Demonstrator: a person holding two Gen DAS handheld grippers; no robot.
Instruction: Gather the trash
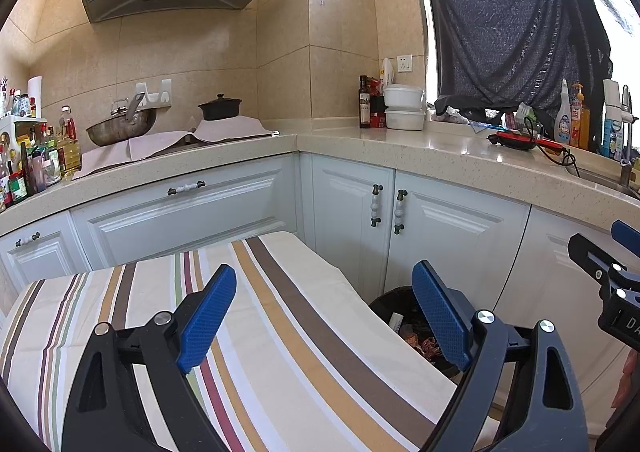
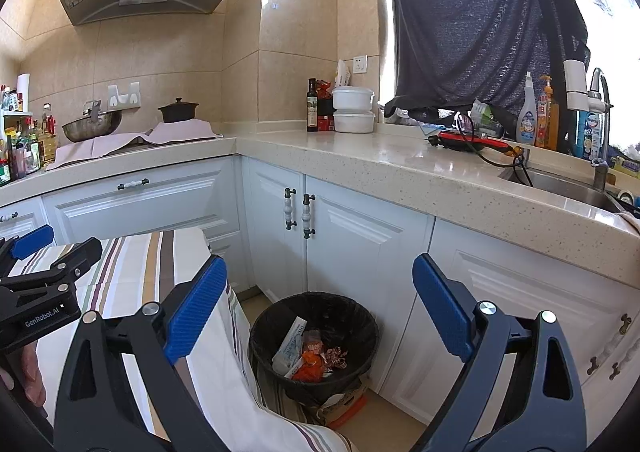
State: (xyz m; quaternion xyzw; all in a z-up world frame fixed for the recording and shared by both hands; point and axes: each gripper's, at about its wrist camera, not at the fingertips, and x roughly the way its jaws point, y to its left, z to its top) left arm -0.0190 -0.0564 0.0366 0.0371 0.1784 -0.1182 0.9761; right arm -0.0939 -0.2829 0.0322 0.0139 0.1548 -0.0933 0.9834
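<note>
Right tool (image 2: 320, 308) (spread, empty) hovers above trash bin (image 2: 360, 316).

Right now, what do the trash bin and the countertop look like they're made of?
Trash bin: a round bin lined with a thin black plastic bag, judging by its crinkled, slightly shiny folds; the shell beneath is hidden. Countertop: polished stone or a stone-look composite, beige, speckled and glossy with window reflections.

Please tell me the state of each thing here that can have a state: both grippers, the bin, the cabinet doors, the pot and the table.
left gripper: open, holding nothing
right gripper: open, holding nothing
trash bin: on the floor, uncovered, with wrappers inside
corner cabinet doors: closed
black pot: lid on
striped tablecloth: spread on the table, nothing on it
</note>
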